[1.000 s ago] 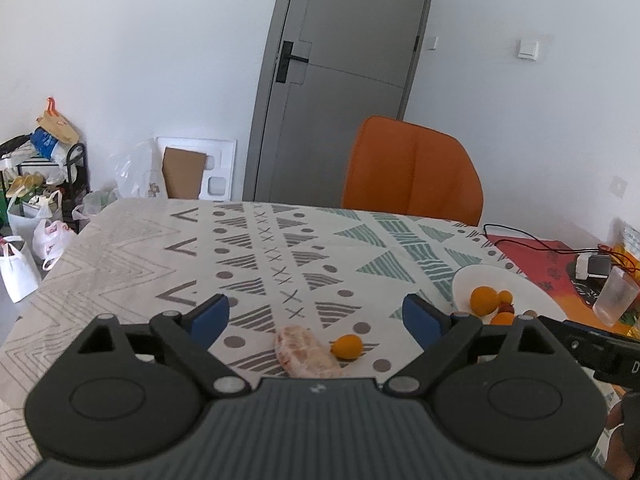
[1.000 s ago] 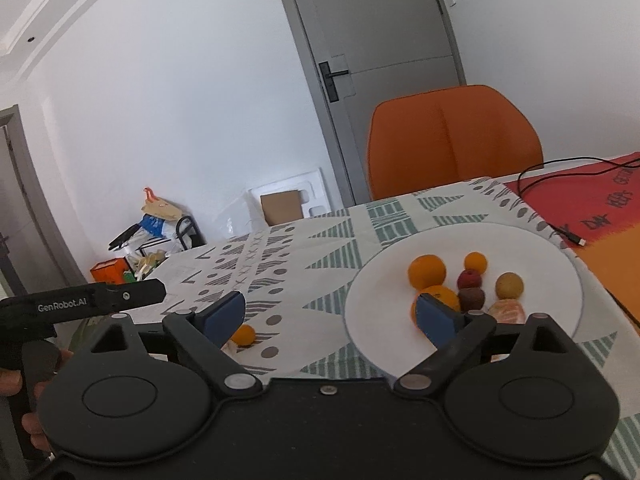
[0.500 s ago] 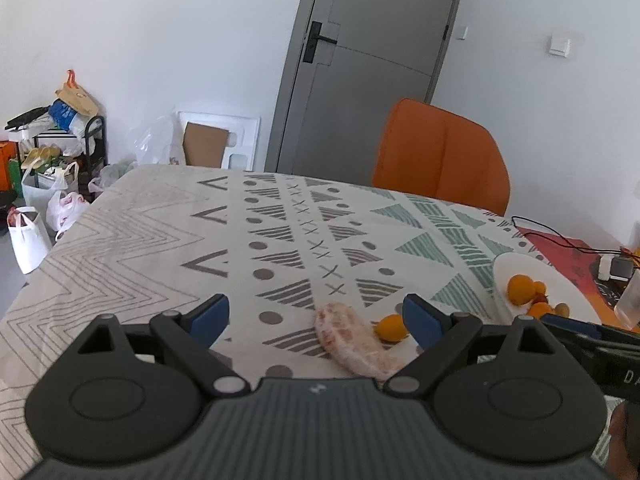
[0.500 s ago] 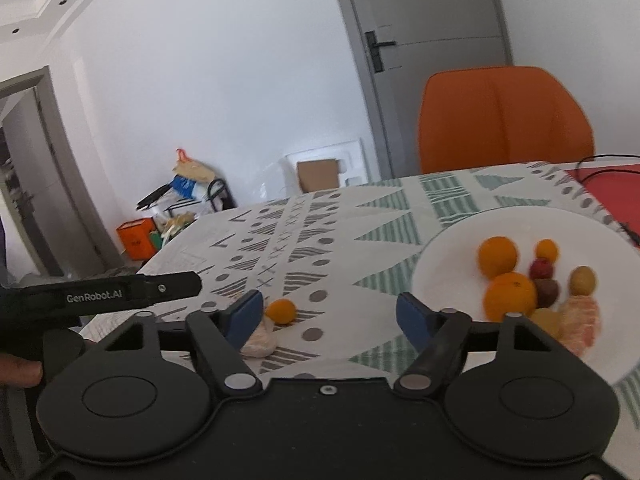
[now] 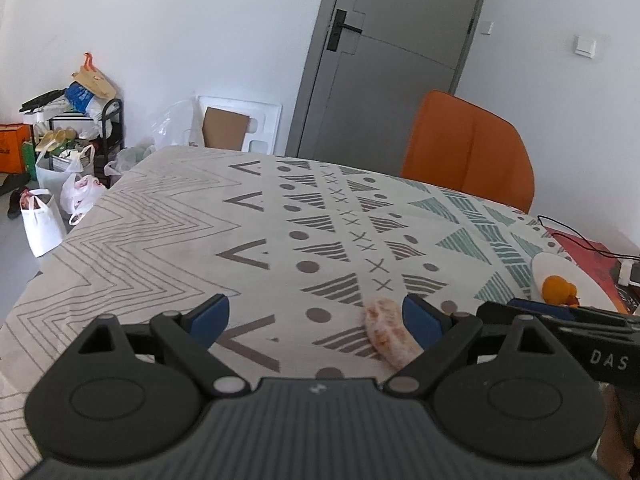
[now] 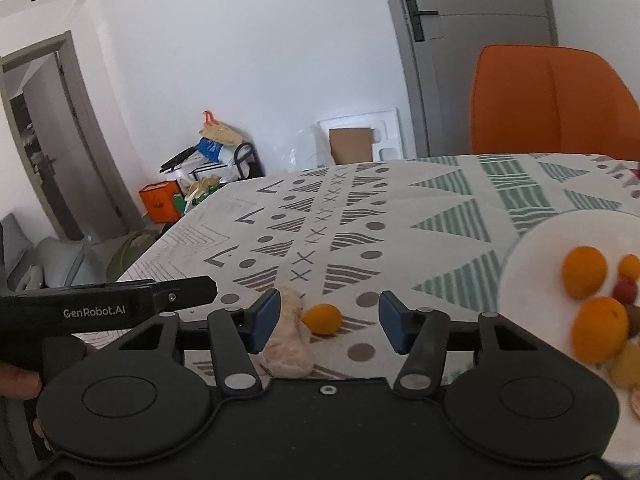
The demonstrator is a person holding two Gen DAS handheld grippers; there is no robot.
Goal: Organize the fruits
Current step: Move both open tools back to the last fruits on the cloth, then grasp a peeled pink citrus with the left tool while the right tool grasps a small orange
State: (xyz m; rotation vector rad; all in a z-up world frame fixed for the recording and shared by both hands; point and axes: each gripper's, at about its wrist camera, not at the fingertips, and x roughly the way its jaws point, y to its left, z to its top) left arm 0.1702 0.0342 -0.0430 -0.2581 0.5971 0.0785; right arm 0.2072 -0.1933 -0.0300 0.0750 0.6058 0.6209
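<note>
Plate [image 6: 532,248] cut off, its fruit blurred.

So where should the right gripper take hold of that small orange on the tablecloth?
Across its widest middle, coming straight ahead and down. The small orange is round and sits between the open fingers of the right gripper. Stay right of the peeled segment beside it.

A home — dining table [image 5: 160,216], orange chair [image 5: 468,148] (shopping bags [image 5: 42,220])
</note>
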